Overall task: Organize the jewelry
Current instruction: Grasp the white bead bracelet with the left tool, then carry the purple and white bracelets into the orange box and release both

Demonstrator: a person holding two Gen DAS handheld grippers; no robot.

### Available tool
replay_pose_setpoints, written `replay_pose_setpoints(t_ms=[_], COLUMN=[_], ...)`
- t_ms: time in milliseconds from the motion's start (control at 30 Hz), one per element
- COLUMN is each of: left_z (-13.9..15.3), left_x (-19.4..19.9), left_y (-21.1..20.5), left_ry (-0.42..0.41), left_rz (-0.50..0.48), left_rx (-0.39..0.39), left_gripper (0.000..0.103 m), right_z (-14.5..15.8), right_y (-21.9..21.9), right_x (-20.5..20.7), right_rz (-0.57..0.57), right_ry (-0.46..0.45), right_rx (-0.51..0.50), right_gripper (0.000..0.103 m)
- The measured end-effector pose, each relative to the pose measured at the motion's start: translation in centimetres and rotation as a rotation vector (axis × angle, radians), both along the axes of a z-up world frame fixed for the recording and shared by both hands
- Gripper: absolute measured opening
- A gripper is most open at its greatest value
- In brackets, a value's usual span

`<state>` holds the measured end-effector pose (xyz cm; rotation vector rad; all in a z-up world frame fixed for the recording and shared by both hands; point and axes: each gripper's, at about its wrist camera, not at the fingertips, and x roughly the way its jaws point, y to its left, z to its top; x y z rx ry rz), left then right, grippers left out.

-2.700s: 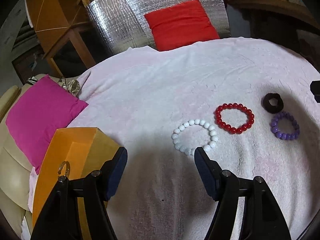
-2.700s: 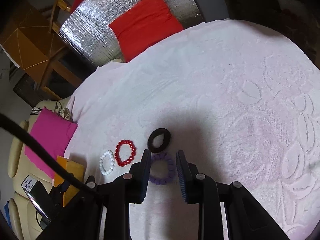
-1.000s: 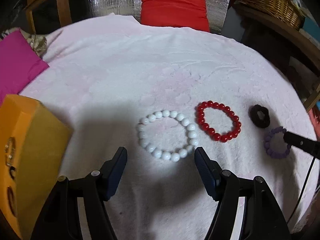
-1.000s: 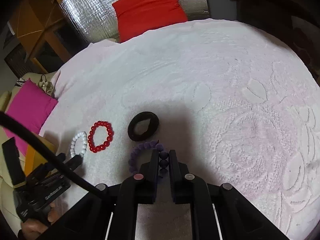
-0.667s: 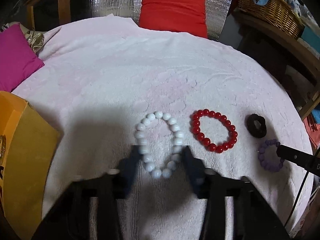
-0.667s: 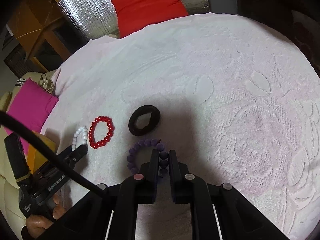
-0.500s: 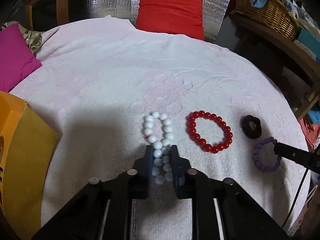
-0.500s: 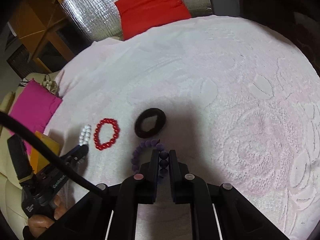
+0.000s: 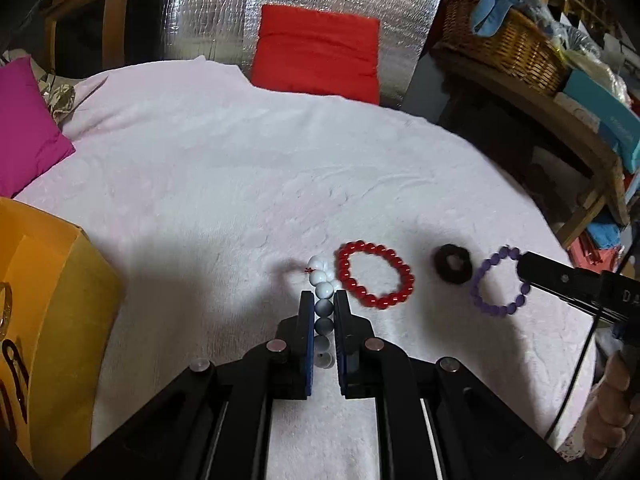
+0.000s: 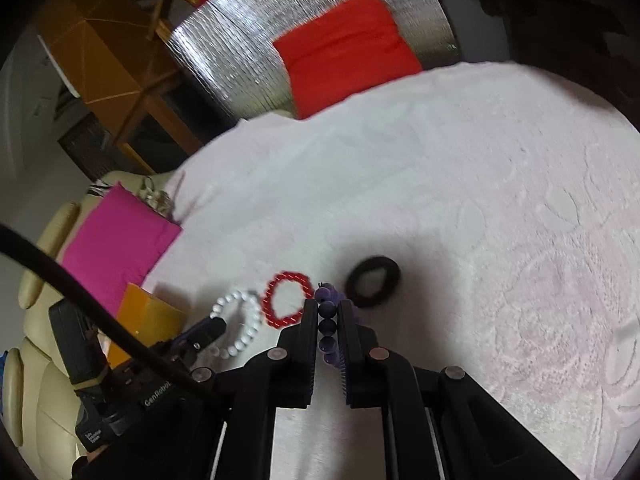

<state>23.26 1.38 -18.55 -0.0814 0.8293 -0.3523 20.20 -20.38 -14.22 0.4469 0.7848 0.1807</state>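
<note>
My left gripper [image 9: 323, 307] is shut on the white bead bracelet [image 9: 322, 289], which is squeezed flat between its fingers above the pink cloth [image 9: 240, 184]. My right gripper [image 10: 328, 307] is shut on the purple bead bracelet [image 10: 327, 312], which hangs from it as a ring in the left wrist view [image 9: 500, 286]. The red bead bracelet [image 9: 374, 280] and the black hair tie [image 9: 453, 263] lie on the cloth between the two grippers. The orange box [image 9: 44, 312] stands at the left edge, with a gold ring [image 9: 5, 306] on it.
A magenta cushion [image 9: 24, 128] lies at the far left and a red cushion [image 9: 316, 56] leans on a silver foil panel [image 9: 224, 4] behind the cloth. A wicker basket [image 9: 504, 44] sits on a wooden shelf at the right.
My left gripper moved over the white bracelet and shut on it, squeezing it flat. My right gripper shut on the purple bracelet and lifted it off the cloth, moving left.
</note>
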Motion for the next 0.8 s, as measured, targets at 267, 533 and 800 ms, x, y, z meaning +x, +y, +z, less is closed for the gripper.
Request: replay_pose_setpoints(t_ms=[267, 533, 800], left_z=[2.2, 3.6, 6.1], left_x=[-1.7, -3.5, -6.1], left_y=[0.8, 2.1, 4.2], left_ry=[-0.045, -0.086, -0.165], left_rz=[0.001, 0.017, 0.055], left_rx=[-0.033, -0.056, -0.091], left_gripper=[0.010, 0.010, 0.010], right_z=[1.3, 1.7, 2.3], right_y=[1.5, 3.5, 6.4], right_x=[-0.6, -0.8, -1.6], right_rz=[0.044, 0.077, 0.128], right_ry=[-0.083, -0.123, -0.194], right_rx=[0.017, 0.006, -0.006], right_gripper=[0.011, 0.011, 0.011])
